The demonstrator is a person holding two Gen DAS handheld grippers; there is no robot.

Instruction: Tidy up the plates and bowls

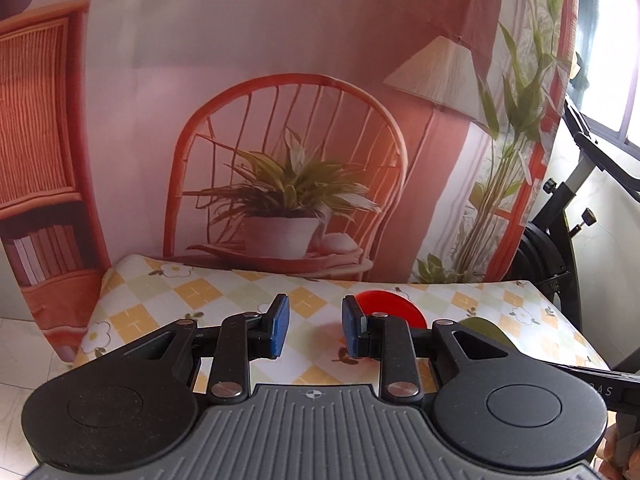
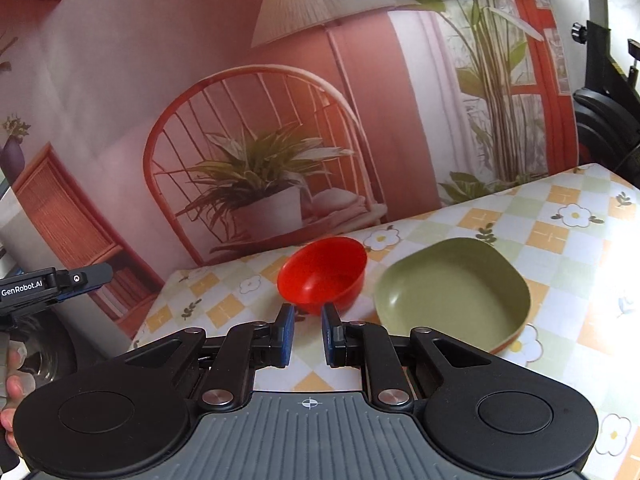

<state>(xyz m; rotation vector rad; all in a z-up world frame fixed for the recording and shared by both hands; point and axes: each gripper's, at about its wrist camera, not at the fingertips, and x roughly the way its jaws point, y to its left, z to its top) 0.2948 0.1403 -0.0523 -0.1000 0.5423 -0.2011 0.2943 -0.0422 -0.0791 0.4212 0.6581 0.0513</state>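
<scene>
Red bowl (image 2: 322, 274) and green dish (image 2: 452, 294) side by side on checked surface (image 2: 560, 240). Right tool (image 2: 308, 334) jaws apart, empty, lined up on bowl rim, likely for nesting. Left tool (image 1: 314, 330) parted, waiting.

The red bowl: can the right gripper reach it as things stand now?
Probably yes. The right gripper is open and empty, pointing at the near rim of the red bowl. Nothing lies between them; the green dish sits apart, to the side.
</scene>
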